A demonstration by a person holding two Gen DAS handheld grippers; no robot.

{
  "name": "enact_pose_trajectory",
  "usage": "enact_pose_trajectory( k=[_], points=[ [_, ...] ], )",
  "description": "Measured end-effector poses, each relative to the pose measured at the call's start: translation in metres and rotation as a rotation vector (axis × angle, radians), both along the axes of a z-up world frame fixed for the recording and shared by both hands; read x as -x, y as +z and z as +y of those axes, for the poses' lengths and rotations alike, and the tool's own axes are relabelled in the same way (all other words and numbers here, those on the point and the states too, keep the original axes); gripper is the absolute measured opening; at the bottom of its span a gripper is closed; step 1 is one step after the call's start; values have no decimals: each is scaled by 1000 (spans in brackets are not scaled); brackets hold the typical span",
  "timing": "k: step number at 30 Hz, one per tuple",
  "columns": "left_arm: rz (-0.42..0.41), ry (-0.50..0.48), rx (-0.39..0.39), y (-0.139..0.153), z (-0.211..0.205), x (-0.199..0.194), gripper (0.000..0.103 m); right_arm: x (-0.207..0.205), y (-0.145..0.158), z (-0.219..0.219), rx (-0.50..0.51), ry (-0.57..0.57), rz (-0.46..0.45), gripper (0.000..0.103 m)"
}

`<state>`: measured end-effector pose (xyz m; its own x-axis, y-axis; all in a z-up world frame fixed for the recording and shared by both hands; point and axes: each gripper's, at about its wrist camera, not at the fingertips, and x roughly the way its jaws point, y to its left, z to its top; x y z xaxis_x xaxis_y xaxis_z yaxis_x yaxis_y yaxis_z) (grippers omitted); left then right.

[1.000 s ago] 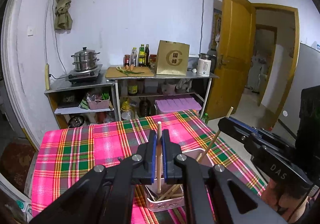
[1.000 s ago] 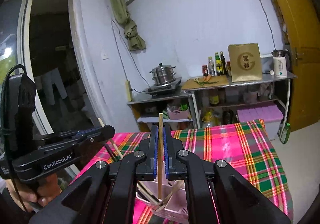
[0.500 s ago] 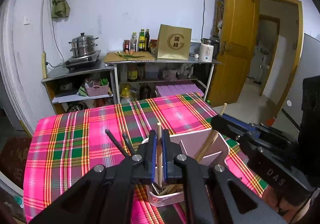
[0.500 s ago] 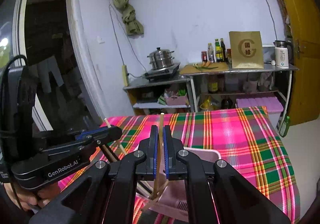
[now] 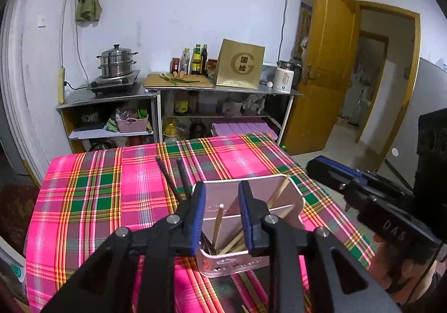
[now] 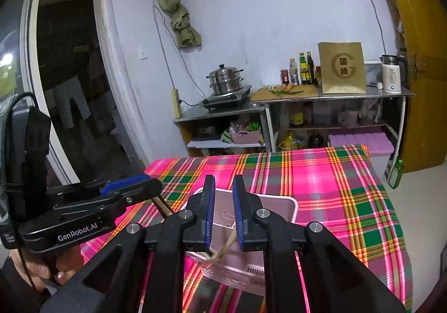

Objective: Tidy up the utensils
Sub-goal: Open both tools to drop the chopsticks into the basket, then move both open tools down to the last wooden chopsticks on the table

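A pink utensil holder stands on the plaid tablecloth with several wooden chopsticks in it. My left gripper hangs just above it, jaws opening. A wooden chopstick stands free between the pads, touching neither. Two black chopsticks jut up left of the holder. In the right wrist view my right gripper is also opening over the holder. Its wooden chopstick leans loose in the holder below the pads. Each gripper shows in the other's view: the right one, the left one.
Metal shelves along the far wall carry a steamer pot, bottles, a gold box and a kettle. A yellow door stands open at right. A hand holds the left gripper's handle. A dark doorway is left.
Both grippers came down over the pink holder, each shut on a wooden chopstick. Their jaws have now parted and both chopsticks have dropped into the holder.
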<state>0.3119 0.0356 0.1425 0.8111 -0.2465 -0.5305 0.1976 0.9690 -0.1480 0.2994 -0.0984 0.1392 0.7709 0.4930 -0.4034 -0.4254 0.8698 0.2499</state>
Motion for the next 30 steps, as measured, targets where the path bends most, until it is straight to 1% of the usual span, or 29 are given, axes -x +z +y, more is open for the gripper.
enact_pose_trajectory(
  k=[5, 10, 15, 17, 23, 26, 28, 30],
  points=[
    [-37, -3, 22, 6, 5, 31, 28, 27, 8, -14, -3, -3, -26, 14],
    [-49, 10, 20, 2, 7, 64, 30, 66, 4, -27, 28, -7, -53, 14],
    [-51, 25, 27, -15, 6, 100, 31, 105, -9, -42, 29, -32, -47, 14],
    [-45, 27, 46, -24, 5, 114, 32, 120, -16, -48, 27, -40, -43, 14],
    [-18, 21, 55, -54, -4, 149, 33, 159, -43, -59, 46, -69, -24, 14],
    [-3, 16, 67, -68, -8, 164, 33, 174, -56, -66, 21, -67, 1, 14],
    [3, 23, 59, -75, -12, 174, 33, 180, -63, -70, 19, -77, 20, 14],
    [13, 27, 68, -81, -14, 182, 33, 187, -71, -73, 19, -78, 45, 14]
  ],
)
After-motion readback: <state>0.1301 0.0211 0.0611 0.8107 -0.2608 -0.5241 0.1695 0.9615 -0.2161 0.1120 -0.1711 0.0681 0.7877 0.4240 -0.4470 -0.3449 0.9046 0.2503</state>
